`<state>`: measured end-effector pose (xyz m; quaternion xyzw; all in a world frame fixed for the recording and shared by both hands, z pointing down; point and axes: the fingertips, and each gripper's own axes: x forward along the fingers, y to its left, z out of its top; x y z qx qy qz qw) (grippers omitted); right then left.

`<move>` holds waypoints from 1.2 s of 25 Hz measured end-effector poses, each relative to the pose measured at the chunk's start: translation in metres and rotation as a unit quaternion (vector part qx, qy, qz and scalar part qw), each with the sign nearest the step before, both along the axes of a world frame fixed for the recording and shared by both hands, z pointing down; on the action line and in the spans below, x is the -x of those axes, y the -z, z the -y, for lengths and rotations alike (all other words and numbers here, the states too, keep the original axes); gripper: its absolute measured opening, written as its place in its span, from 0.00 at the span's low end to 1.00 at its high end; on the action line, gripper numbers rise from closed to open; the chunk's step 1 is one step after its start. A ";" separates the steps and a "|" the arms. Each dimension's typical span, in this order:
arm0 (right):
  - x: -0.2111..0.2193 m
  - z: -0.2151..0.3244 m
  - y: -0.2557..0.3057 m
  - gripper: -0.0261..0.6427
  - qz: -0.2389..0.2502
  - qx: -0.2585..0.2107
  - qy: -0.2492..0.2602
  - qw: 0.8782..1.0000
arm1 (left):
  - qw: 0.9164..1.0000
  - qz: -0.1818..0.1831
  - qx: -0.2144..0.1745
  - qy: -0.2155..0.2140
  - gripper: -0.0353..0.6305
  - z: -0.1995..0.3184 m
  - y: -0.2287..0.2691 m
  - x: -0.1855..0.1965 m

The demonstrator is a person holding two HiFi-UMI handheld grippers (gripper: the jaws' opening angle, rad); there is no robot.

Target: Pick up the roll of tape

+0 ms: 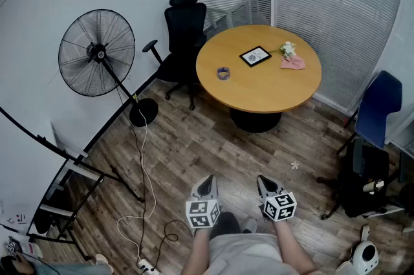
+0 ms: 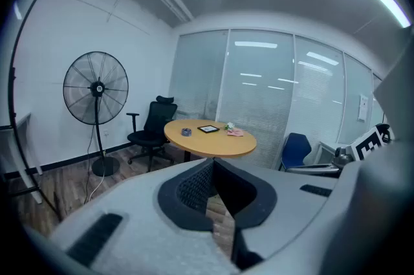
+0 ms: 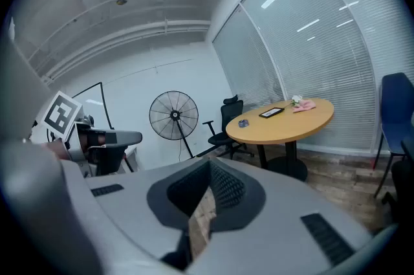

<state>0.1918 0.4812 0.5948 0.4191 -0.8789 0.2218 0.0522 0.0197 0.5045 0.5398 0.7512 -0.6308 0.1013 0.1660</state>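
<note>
The roll of tape [image 1: 224, 73], small and bluish, lies on the left part of a round wooden table [image 1: 272, 89] far ahead of me. It shows tiny in the left gripper view [image 2: 186, 132] and in the right gripper view [image 3: 242, 123]. Both grippers are held low, close to my body and well short of the table. The left gripper [image 1: 207, 182] [image 2: 212, 161] is shut with nothing in it. The right gripper [image 1: 262, 182] [image 3: 209, 164] is shut and empty too.
On the table also lie a black framed tablet [image 1: 255, 56], a pink cloth [image 1: 293, 63] and small flowers [image 1: 287, 48]. A black office chair [image 1: 184, 28] and a standing fan [image 1: 97, 54] are left of the table, a blue chair [image 1: 378, 105] right. A cable [image 1: 145, 170] runs over the wooden floor.
</note>
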 end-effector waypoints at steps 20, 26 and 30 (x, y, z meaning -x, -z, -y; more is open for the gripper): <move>-0.025 -0.003 -0.034 0.03 0.001 0.053 -0.010 0.999 | 1.000 -0.019 0.020 0.014 0.07 -0.005 -0.028 0.001; -0.023 0.031 -0.039 0.03 -0.015 0.065 -0.017 0.998 | 0.999 -0.028 0.013 0.012 0.07 0.038 -0.023 0.004; -0.013 0.048 -0.045 0.03 -0.024 0.082 0.000 0.996 | 0.999 -0.026 0.021 0.015 0.07 0.057 -0.027 0.009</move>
